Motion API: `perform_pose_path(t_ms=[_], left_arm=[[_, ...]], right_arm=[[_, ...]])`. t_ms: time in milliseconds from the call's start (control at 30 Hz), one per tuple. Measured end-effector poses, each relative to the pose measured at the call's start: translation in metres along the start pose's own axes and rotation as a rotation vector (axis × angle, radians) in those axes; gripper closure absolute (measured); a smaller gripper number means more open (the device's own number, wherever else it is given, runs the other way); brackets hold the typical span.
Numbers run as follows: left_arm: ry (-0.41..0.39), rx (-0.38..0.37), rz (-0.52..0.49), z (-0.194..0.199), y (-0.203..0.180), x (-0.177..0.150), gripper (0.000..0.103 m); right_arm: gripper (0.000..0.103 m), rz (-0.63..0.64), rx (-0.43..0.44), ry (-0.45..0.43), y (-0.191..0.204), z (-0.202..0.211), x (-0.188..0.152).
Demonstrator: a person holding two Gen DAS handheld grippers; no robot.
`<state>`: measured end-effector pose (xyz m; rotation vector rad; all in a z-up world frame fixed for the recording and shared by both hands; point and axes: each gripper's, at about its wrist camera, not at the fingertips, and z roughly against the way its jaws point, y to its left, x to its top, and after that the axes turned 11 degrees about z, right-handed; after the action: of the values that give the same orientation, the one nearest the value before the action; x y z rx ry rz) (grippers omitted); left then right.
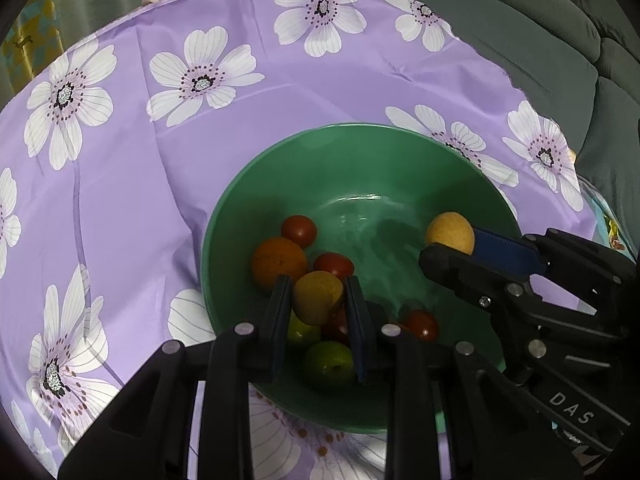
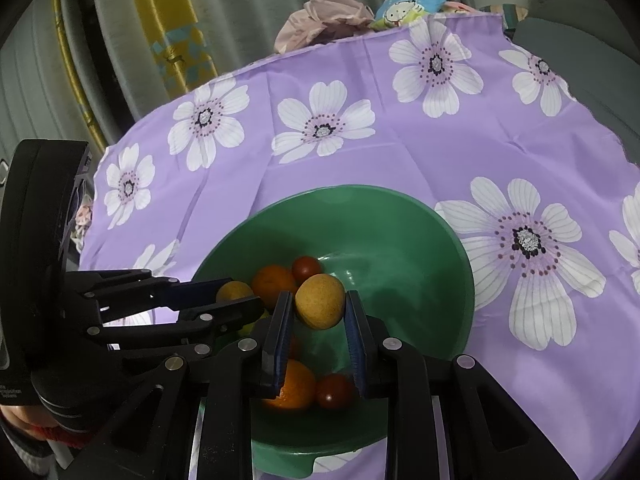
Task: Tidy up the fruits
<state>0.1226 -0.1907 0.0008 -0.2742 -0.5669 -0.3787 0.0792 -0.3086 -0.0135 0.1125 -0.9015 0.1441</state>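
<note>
Fruit was the whole job, and at this moment both of my tools were already loaded. My left tool (image 1: 318, 300) was clamped on a yellow fruit (image 1: 317, 297), the two pads pressing its sides, and it hung low inside the green bowl (image 1: 256, 184), just above the heap. My right tool (image 2: 318, 306) was clamped on a second yellow fruit (image 2: 320, 306) in the same way, held higher over the open side of the bowl. Each fruit sat near the tips of its pads, which I judged a light hold, enough for a round, firm thing but easy to lose if I tilted it.

Most of the pile lay on the bowl's left side in the left wrist view: an orange (image 1: 279, 263), several small tomatoes (image 1: 299, 231) and a green fruit (image 1: 329, 364) near the bottom. I could see a second orange (image 2: 294, 384) under the right tool. The bowl stood on the counter, which was covered by a purple flowered cloth (image 1: 132, 152); I saw no other dish on it, so where the yellow ones were meant to go I could not tell.

I read this as a sorting step, with the two alike fruits taken together so they could be kept as one kind. My worry was the tools standing close over one bowl, where one might knock the other.
</note>
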Motion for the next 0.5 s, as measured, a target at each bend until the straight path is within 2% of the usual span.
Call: perform_pose_path(t_ms=[500], left_arm=[[0.03, 0.012, -0.01, -0.0088, -0.0028, 0.0002, 0.077]], right_arm=[[0.076, -0.008, 0.0, 0.015, -0.0035, -0.0038, -0.0022]])
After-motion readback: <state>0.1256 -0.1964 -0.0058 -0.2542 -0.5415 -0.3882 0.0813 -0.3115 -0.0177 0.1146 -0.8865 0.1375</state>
